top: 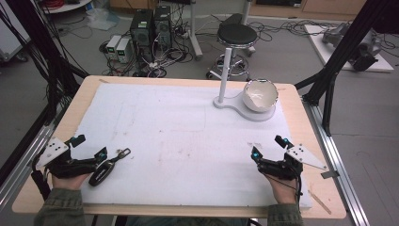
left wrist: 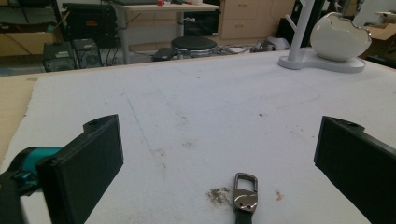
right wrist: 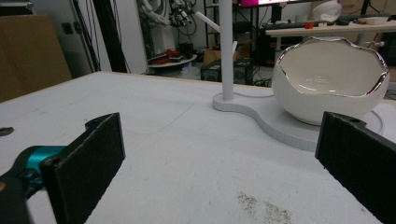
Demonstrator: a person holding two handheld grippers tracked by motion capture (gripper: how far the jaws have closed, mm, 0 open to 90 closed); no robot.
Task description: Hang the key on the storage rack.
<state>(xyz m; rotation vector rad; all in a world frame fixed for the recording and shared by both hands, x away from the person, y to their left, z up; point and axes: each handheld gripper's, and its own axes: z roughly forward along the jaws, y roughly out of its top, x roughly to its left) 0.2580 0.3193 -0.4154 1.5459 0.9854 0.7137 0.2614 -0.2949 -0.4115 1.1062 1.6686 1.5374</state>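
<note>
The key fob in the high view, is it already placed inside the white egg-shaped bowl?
No, the key fob lies on the white mat beside the left hand-held gripper, far from the egg-shaped bowl.

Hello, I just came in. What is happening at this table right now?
A person sits at a table covered by a white mat, with a two-jaw gripper in each hand. The left gripper is open and holds nothing; a black key fob with a metal clasp lies on the mat just beside and between its jaws. The right gripper is also open and empty, pointing toward a white egg-shaped bowl that sits on a white stand at the far side. Nothing is gripped yet.
</note>
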